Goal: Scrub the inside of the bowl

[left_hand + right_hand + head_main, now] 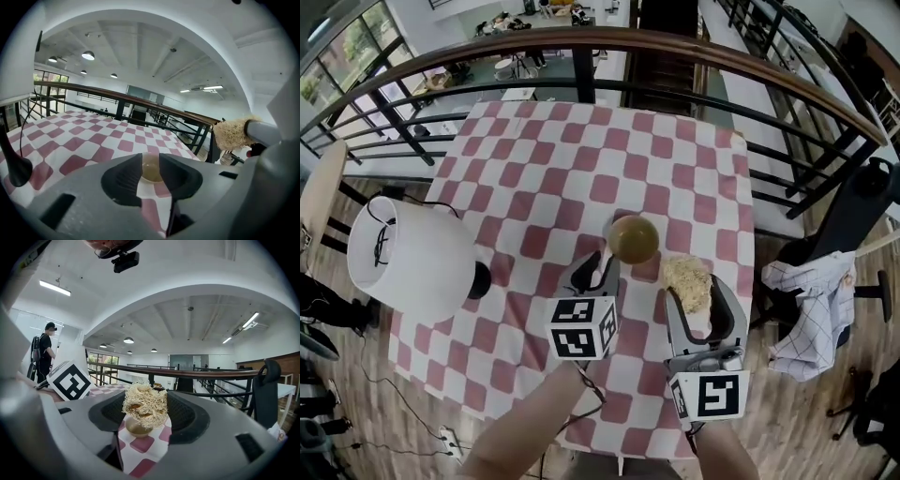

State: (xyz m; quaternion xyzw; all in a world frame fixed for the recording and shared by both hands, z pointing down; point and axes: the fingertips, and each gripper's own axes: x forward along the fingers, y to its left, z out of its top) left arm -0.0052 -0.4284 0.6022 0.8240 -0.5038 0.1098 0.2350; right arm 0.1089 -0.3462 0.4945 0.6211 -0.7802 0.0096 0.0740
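A small tan bowl (633,239) stands upright on the pink and white checked tablecloth (544,178), right of the table's middle. My left gripper (598,264) sits just to the bowl's near left, open, with nothing between its jaws. In the left gripper view the bowl (151,171) shows through the gap of the left gripper (150,163), a little ahead. My right gripper (695,289) is shut on a pale fibrous scrubber (685,279), just near and right of the bowl. In the right gripper view the scrubber (145,404) fills the right gripper (145,412), with the bowl (137,428) below it.
A white lamp (411,259) with a black base stands on the table's left side. A dark railing (675,47) curves round the far edge. A chair draped with a checked cloth (814,302) stands right of the table. A person (44,350) stands off to the left.
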